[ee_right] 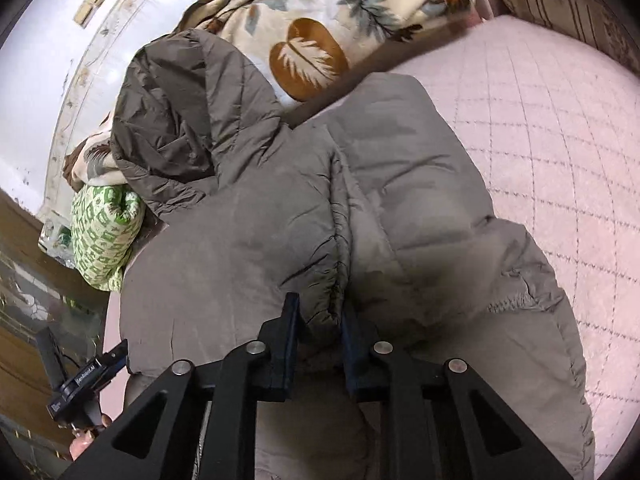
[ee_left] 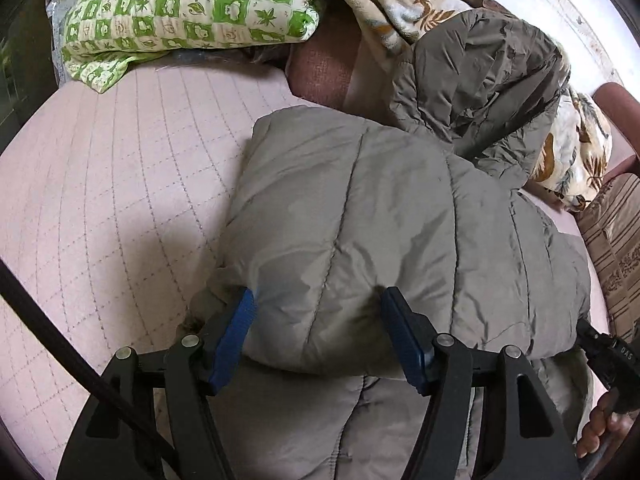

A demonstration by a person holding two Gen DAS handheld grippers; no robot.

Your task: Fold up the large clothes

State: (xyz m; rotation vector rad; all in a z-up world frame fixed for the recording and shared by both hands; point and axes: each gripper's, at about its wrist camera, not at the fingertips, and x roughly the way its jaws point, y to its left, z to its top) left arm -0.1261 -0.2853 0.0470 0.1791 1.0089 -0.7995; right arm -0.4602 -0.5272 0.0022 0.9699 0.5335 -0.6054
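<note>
A grey-brown puffer jacket (ee_left: pixel 360 216) lies partly folded on the pink quilted bed (ee_left: pixel 100 184). Its darker hood (ee_left: pixel 480 80) rests against the bedding at the back. My left gripper (ee_left: pixel 320 304) is open wide, its blue pads either side of a folded edge of the jacket. In the right wrist view the jacket (ee_right: pixel 280 220) fills the middle, with the hood (ee_right: pixel 180 120) at the upper left. My right gripper (ee_right: pixel 320 312) is shut on a gathered seam fold of the jacket.
A green and white patterned pillow (ee_left: pixel 180 12) and a leaf-print blanket (ee_left: pixel 400 0) lie at the head of the bed. A striped cushion (ee_left: pixel 616 248) sits at the right edge. The other gripper (ee_right: pixel 92 376) shows at the lower left of the right wrist view.
</note>
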